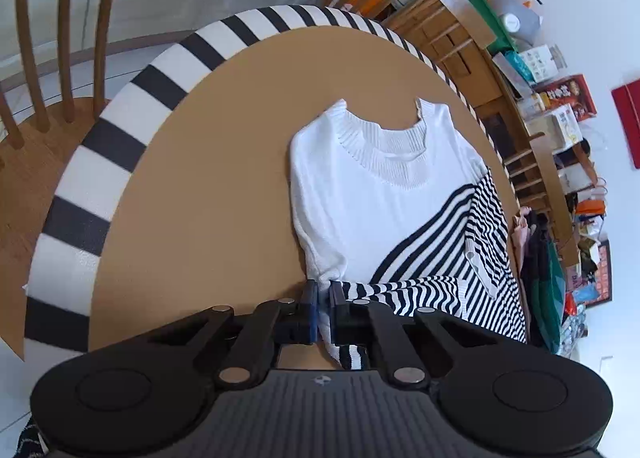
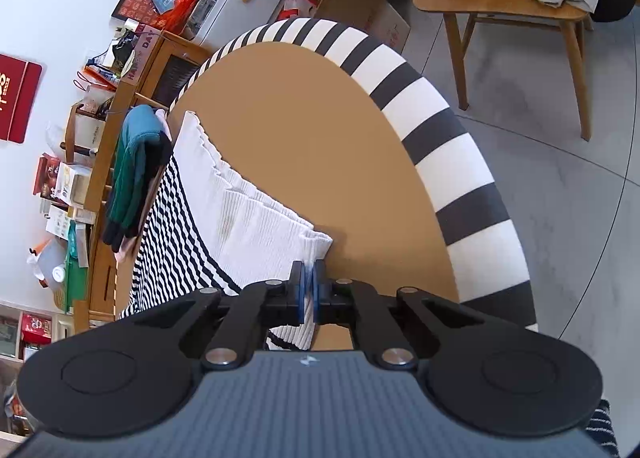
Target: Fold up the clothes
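We have the sweater (image 1: pixel 360 194) pinched at two points, and the step in hand, as we judge it, is a fold carried by both grips together. The left hand-held gripper (image 1: pixel 323 298) is clenched on the near edge where white knit meets a striped sleeve; the right hand-held gripper (image 2: pixel 308 282) is clamped on the white ribbed hem (image 2: pixel 256 218) at its corner. To do this well we should lift both points evenly and travel at one pace, so the cloth between them stays taut enough not to sag, yet not so taut that the loose knit stretches or slips from the pads. We would lay the carried edge down parallel to the edge it meets, and let go only once the fabric rests flat.

The sweater lies spread on the brown tabletop (image 1: pixel 208 162) — round-looking, with a black-and-white striped rim (image 1: pixel 120 126) — neckline away from the left camera. It is white across the chest and collar, with black-and-white stripes running diagonally over the lower part and the sleeves. One sleeve already lies turned in over the body, and the ribbed hem shows soft ripples — it looks a limp, stretchy knit that will bunch if dragged.
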A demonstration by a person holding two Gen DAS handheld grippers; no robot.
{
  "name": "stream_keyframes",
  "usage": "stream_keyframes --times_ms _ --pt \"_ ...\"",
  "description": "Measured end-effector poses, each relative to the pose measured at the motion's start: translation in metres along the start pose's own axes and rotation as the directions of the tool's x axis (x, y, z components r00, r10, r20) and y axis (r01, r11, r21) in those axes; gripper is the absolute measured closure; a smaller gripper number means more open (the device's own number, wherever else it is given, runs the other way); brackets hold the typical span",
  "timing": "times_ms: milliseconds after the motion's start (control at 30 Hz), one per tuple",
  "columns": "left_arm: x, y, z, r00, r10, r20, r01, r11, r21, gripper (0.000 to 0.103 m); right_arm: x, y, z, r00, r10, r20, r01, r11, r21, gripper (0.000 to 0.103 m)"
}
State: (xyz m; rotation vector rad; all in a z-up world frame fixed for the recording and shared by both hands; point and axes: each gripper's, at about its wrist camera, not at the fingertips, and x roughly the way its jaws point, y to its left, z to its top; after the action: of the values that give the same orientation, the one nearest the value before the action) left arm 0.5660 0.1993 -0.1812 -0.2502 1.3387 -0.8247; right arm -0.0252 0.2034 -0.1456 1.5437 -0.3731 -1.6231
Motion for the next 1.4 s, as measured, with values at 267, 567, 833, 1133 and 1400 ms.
stream_keyframes --times_ms 267,567,833,1133,1400 --pt "-0.032 0.013 -0.002 1.0 0.017 0.02 -0.018 0.997 0.074 0.098 -0.027 -0.012 -0.005 1.0 0.004 -0.011 -0.004 1.0 -0.015 0.1" --pt "-0.075 0.023 0.004 1.0 0.012 0.013 -0.013 0.995 0.104 0.098 -0.065 -0.03 -0.019 0.997 -0.017 -0.076 0.016 1.0 -0.017 0.1" --pt "-0.136 0.036 0.012 0.999 -0.017 -0.049 0.021 0.997 0.079 0.098 -0.115 -0.041 -0.04 0.988 -0.074 -0.134 0.073 0.997 -0.012 0.1" --pt "-0.096 -0.078 0.061 0.979 -0.167 -0.119 0.192 0.951 0.244 0.098 -0.099 0.048 -0.002 0.997 0.078 -0.024 -0.078 0.997 -0.013 0.1" --pt "0.022 -0.203 0.103 0.991 -0.089 -0.1 0.12 0.923 0.366 0.098 0.009 0.128 0.081 1.0 0.005 -0.027 -0.009 0.99 -0.139 0.1"
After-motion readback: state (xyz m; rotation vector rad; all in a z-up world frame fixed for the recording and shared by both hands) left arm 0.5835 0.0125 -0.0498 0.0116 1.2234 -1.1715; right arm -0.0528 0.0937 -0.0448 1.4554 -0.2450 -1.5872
